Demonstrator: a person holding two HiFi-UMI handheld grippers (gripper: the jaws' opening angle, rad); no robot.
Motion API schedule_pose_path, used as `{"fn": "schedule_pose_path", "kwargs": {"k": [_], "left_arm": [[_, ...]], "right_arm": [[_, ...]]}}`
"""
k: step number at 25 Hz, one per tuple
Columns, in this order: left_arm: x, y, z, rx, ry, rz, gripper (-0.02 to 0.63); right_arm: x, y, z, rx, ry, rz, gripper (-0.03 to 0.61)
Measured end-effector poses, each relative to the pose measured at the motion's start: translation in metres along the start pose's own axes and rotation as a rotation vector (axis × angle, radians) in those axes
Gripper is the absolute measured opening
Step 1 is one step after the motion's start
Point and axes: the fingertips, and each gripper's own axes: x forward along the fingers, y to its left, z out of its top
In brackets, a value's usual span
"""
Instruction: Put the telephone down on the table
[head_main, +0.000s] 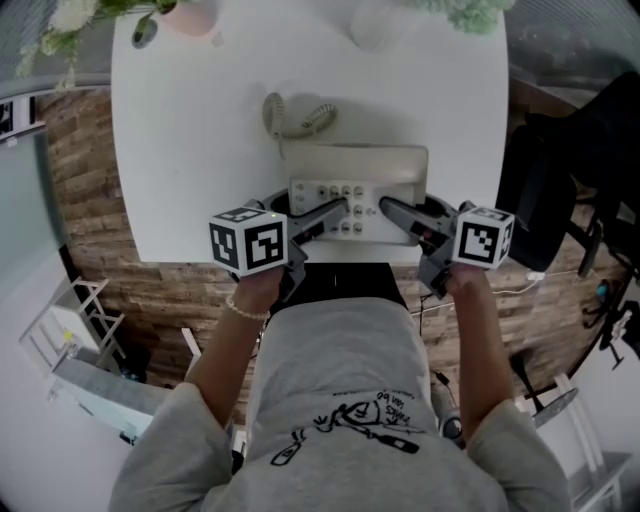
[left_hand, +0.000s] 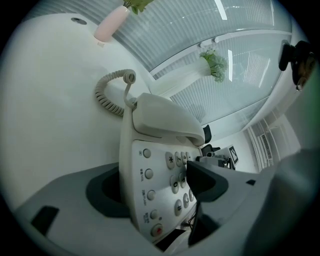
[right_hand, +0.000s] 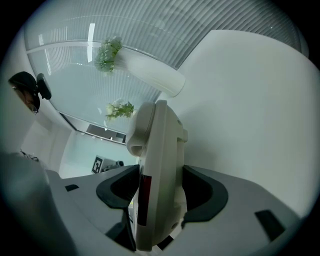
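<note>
Head view: the telephone (head_main: 357, 185) is held level at the near edge of the white table (head_main: 200, 150), its front overhanging that edge. This is presumably so that it can be lowered flat without the handset (head_main: 355, 158) being tipped from its cradle. For the same reason it is taken at both ends, the left gripper (head_main: 333, 209) toward the table's left side and the right gripper (head_main: 390, 209) toward its right. The coiled cord (head_main: 300, 118) is laid farther in on the table. Whether the base rests on the table cannot be told. In the left gripper view one jaw is pressed on the keypad and the other under the base. In the right gripper view the casing's edge is pinched between both pads. Both pairs are kept wide by the body's thickness.
</note>
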Motion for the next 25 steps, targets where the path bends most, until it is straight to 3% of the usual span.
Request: {"fn": "schedule_pose_path", "kwargs": {"k": [10, 25], "left_arm": [[0.009, 0.006, -0.003, 0.041, -0.003, 0.055, 0.354], [0.012, 0.007, -0.003, 0.120, -0.014, 0.211, 0.416]], "right_arm": [[0.003, -0.016, -0.004, 0.016, 0.004, -0.004, 0.281], [0.007, -0.020, -0.010, 0.033, 0.011, -0.023, 0.290]]}}
